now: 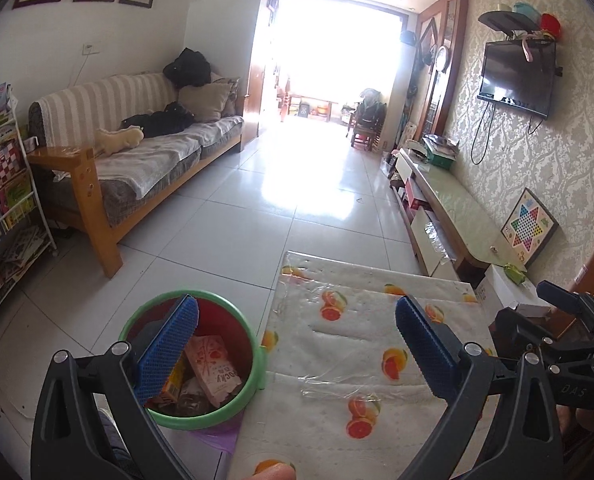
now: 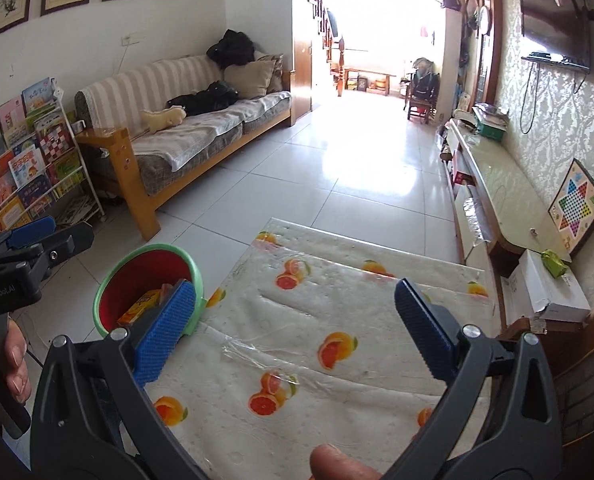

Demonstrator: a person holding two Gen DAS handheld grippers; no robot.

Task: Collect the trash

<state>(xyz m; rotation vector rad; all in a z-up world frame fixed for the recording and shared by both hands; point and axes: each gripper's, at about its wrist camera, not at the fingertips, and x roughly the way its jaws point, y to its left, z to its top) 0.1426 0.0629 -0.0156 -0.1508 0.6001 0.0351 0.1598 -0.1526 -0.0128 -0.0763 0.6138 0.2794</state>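
Both tools hover above the table with jaws spread wide and nothing between them: the left black two-finger gripper with blue ribbed pads (image 1: 297, 344) and the right black two-finger gripper with blue ribbed pads (image 2: 297, 330). The round red bin with a green rim (image 1: 191, 360) sits under the left gripper's left finger, holding a pink snack packet (image 1: 213, 364) and a yellow carton (image 2: 143, 304). The table's white orange-printed plastic-covered cloth (image 2: 337, 360) lies beneath both, with pale floor tiles (image 1: 257, 200) beyond.
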